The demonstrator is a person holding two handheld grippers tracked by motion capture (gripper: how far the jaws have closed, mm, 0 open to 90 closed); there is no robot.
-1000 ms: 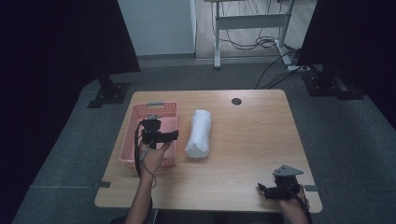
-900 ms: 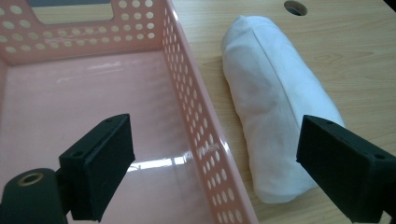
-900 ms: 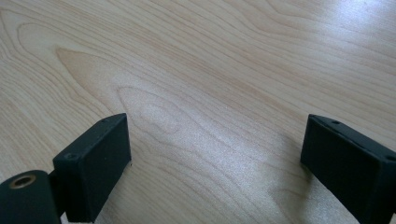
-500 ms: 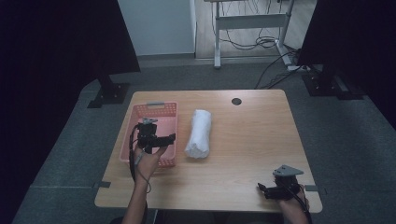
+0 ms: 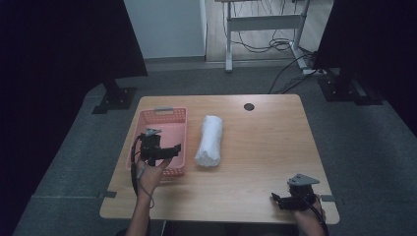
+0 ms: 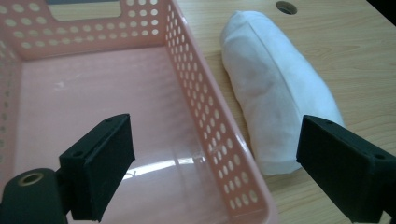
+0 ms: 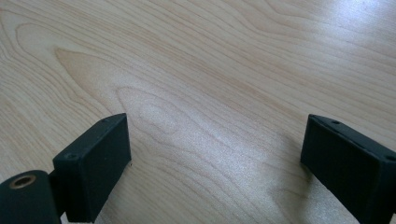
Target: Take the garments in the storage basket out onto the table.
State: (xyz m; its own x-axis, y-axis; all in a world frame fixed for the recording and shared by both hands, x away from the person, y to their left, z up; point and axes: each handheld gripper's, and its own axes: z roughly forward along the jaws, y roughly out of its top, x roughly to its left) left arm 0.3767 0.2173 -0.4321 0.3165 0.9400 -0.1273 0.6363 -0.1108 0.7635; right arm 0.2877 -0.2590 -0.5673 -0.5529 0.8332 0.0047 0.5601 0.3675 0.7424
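Rolled white towel [image 5: 209, 141], lying lengthwise on the wooden table [image 5: 260, 147], just beside the right wall of the pink basket [image 5: 173, 115] and apart from it; not yet touched. Seen closer in the left gripper view as a soft, bulging bundle [image 6: 275, 98] with one long seam along the top.

Left gripper [image 5: 173, 149] held over the near end of the basket, pointing toward the towel, jaws standing wide with nothing between them; in its own view [image 6: 215, 172] straddling the basket's right wall, one jaw over the basket floor, the other over the near end of the towel. Right gripper [image 5: 276, 199] resting at the near right corner of the table, well apart from everything, jaws likewise spread and empty, bare wood [image 7: 201, 93] between them.

Likely step in hand: reaching across for the towel to put it in the basket. To do it well: clear the basket wall first, then come down over the middle of the roll rather than its end, so that it lifts level and does not unroll or sag. Close firmly enough to pinch several layers, not just the outer flap. Lift high enough for the hanging ends to pass the rim.

Basket: perforated walls, handle slot at the far end [image 6: 84, 9], glossy floor, nothing inside.
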